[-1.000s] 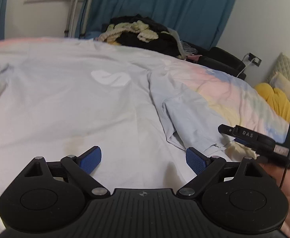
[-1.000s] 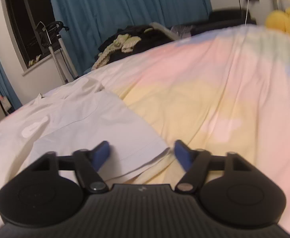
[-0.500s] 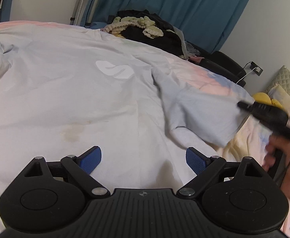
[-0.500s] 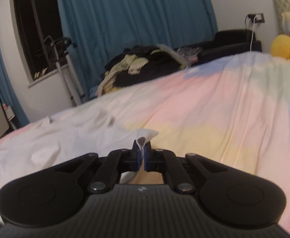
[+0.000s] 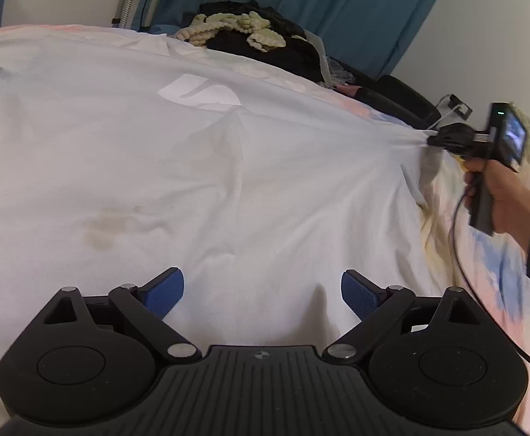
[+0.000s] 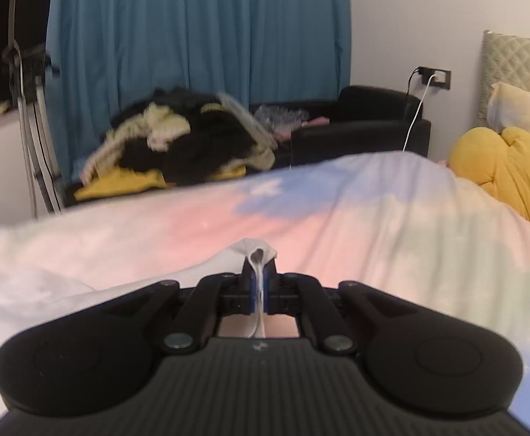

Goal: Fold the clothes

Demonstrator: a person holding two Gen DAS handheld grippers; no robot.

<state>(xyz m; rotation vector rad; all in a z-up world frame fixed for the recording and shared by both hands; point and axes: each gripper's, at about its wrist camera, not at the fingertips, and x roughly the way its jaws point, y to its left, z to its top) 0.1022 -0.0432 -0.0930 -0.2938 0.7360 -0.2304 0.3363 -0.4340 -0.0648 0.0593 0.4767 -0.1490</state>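
Note:
A large white T-shirt (image 5: pixel 192 167) with a pale logo lies spread on the bed. My left gripper (image 5: pixel 263 290) is open and empty, low over the shirt's near part. My right gripper (image 6: pixel 259 278) is shut on the shirt's sleeve (image 6: pixel 254 250). In the left wrist view the right gripper (image 5: pixel 433 141) shows at the right and holds the sleeve (image 5: pixel 406 145) stretched out taut to the right above the bed.
The bed has a pastel pink, yellow and blue cover (image 6: pixel 374 218). A heap of dark and cream clothes (image 5: pixel 250 32) lies at the far side. A yellow cushion (image 6: pixel 504 167), pillows, a black armchair (image 6: pixel 359 123) and blue curtains (image 6: pixel 192 36) stand beyond.
My right gripper shut on the folded-in sleeve and pulled it out to the right, so the sleeve now stretches flat. My left gripper stayed open over the shirt.

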